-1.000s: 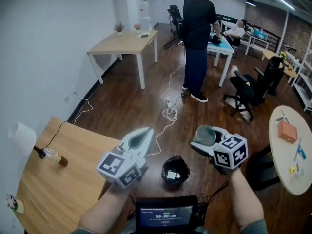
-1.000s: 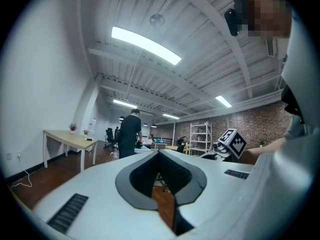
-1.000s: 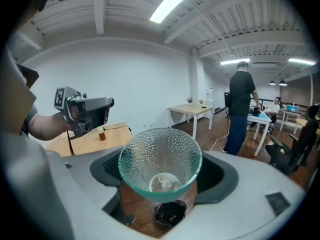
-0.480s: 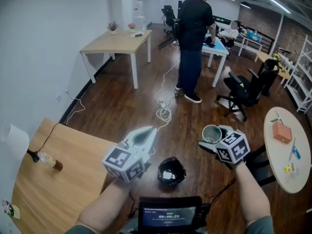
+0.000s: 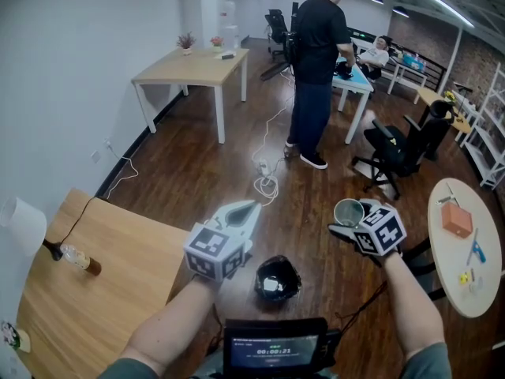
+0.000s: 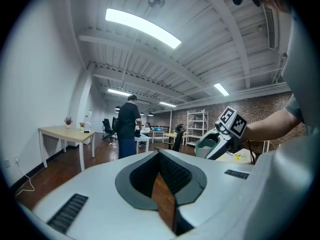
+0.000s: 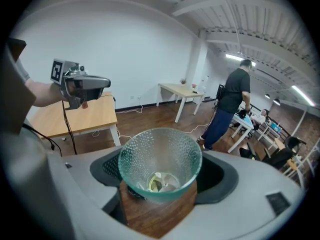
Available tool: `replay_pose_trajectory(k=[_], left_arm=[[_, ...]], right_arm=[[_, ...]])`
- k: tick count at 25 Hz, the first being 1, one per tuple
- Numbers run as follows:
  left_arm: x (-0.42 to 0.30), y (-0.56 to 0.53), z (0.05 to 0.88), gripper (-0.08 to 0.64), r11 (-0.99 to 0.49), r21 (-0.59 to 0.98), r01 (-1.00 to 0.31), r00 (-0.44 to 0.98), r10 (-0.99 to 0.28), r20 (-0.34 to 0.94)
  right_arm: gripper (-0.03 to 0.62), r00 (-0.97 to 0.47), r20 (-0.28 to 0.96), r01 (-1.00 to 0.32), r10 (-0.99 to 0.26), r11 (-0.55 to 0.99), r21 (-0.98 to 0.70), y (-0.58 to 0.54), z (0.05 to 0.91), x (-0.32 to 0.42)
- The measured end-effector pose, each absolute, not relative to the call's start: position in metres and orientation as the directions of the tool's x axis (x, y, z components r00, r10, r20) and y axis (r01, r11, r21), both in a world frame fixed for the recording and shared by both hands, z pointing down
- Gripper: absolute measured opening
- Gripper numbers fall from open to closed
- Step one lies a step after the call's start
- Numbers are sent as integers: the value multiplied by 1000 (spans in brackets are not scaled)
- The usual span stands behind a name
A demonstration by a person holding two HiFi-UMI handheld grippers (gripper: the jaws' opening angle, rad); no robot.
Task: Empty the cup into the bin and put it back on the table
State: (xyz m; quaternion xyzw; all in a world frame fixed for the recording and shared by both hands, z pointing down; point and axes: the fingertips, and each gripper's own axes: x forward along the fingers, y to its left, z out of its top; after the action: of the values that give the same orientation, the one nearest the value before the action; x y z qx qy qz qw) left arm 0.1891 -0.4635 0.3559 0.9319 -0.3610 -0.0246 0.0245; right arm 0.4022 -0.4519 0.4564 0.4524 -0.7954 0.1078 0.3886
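Cup [image 5: 348, 211] clamped in right gripper [image 5: 347, 221], scrap inside, at 2 o'clock of bin [image 5: 277, 278], not over it. Advise: centre over bin mouth, then tip. Left gripper [image 5: 241, 212] jaws together, empty.

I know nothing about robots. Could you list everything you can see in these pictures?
cup: one, clear greenish glass, in the right gripper's jaws, scraps at its bottom
bin: one, black, on the floor between the grippers
near table: one, light wood, lower left
bottle: one, clear, lying on the near table
far table: one, wood top, white legs, by the wall
round table: one, white, right
box: one, orange, on the round table
office chair: one nearby, black
standing person: one, black top
seated person: one, far back
cable: white, on the floor
screen: one, dark, bottom edge
left gripper: pale grey, jaws together, empty
right gripper: pale grey, closed on the cup
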Motion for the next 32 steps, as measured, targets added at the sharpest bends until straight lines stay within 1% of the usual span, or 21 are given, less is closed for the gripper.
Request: replay_pose_trajectory(k=[7,11,15,19,25,32], left_arm=[[195,-476,382,-8,-732,73,-678,735,-678,27],[195,-480,389,-8,-721,71,-689,724,-689,37],[190,-481,387,-8,-711,81,-698,715,-699,20],[198,-477,381,-8,-732,46,-680,733,-681,-6],[205,-471,386,-8,-753,49,-656,754,-657,-8],[207,-470,390,-8,-750,59,-658,751,-660,-5]], right_arm=[[403,-198,758,-733,-621,607,306,-465,453,410],[403,-152,777,-689,-610,629,359,-471,453,415],[403,-108,789,-665,-604,634,395,-476,456,421],[403,-79,801,-641,-594,646,416,-481,458,426],[402,-61,780,-583,-623,656,479,-490,440,419],[402,-10,779,-516,-627,671,533,-493,434,421]])
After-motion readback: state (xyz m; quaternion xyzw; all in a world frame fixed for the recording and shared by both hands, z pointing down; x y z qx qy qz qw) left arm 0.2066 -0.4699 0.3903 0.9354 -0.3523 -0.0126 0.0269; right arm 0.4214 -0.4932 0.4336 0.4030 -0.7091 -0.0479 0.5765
